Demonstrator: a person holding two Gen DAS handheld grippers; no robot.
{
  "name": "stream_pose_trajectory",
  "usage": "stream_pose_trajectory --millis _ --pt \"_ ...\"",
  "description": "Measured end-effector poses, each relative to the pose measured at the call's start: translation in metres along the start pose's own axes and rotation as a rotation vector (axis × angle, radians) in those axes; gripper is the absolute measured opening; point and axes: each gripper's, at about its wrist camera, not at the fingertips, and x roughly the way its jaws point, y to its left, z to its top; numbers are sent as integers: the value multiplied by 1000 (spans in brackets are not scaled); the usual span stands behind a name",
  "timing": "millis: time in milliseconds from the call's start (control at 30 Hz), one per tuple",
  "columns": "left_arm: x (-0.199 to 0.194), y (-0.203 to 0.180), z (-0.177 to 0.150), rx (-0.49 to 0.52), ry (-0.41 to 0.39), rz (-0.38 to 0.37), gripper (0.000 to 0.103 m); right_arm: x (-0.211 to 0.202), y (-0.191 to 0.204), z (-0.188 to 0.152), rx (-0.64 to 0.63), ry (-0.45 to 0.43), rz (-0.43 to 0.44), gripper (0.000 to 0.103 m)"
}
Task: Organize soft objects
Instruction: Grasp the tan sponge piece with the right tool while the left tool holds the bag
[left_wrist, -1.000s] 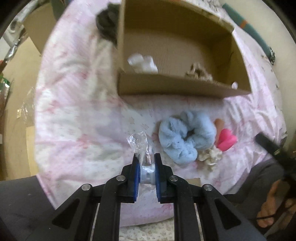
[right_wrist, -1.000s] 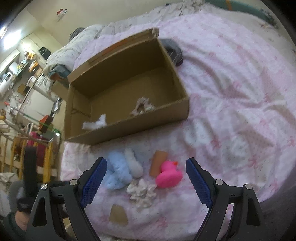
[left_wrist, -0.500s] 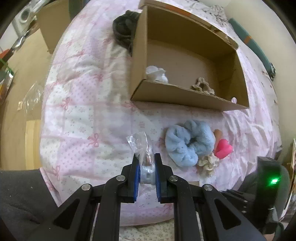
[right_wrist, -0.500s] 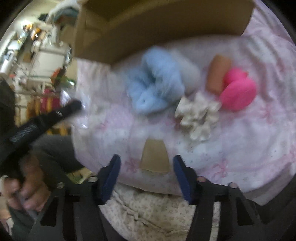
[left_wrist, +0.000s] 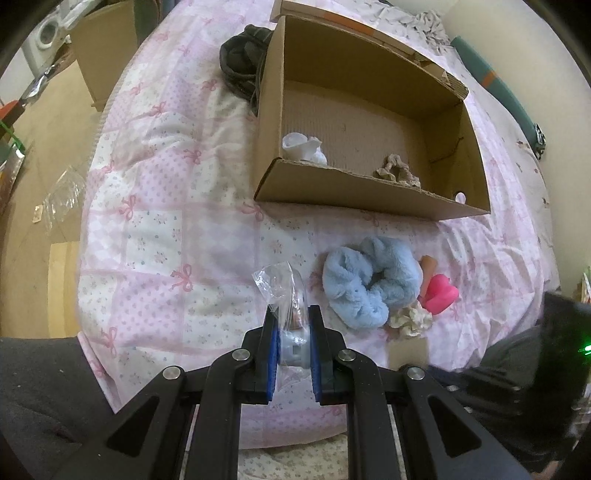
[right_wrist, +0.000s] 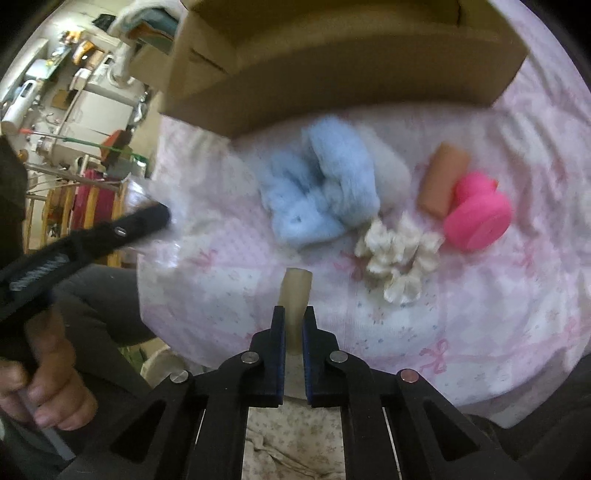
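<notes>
Right tool (right_wrist: 293, 328): jaws have just been closing, now pinched tight on a flat tan foam-like piece (right_wrist: 295, 291) that sticks out ahead of the tips, over the near edge of the bed with pink-and-white bow-print quilt (right_wrist: 480, 314). Left tool (left_wrist: 293, 332): clamped on a small clear crinkled plastic bag (left_wrist: 284, 295) with a grey-blue item inside, contents hard to make out; bag top pokes out beyond the tips.

Ahead-right of the right tool: cream ruffled fabric scrunchie (right_wrist: 397, 254), just beside it a fluffy light-blue plush scrunchie (right_wrist: 321, 192). Further right: hot-pink rubber duck (right_wrist: 478, 218) touching a tan cylindrical foam roll (right_wrist: 443, 179).

Beyond those, open brown cardboard box (left_wrist: 369, 110) on the quilt. Inside it: white soft crumpled item (left_wrist: 303, 147) at the near left corner, beige crinkled scrunchie (left_wrist: 397, 171) against the near wall further right. Dark grey bundled fabric (left_wrist: 243, 62) lies against the box's far left outer corner.

In the right wrist view the left tool's black body enters from the left, person's hand (right_wrist: 44, 384) wrapped around its grip. Dark trouser leg at the bottom edge under both tools. Room clutter left of the bed, blurred.
</notes>
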Motion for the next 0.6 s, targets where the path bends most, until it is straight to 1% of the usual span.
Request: stream_pose_trajectory --millis 100,400,600 --pt "2 -1 0 1 -1 16 13 -15 7 3 -22 -49 6 10" --pt "8 -1 0 -2 -4 63 13 -24 -16 6 12 -92 46 10" --pt "6 2 1 -32 -38 84 13 -40 -23 10 19 -136 64 10"
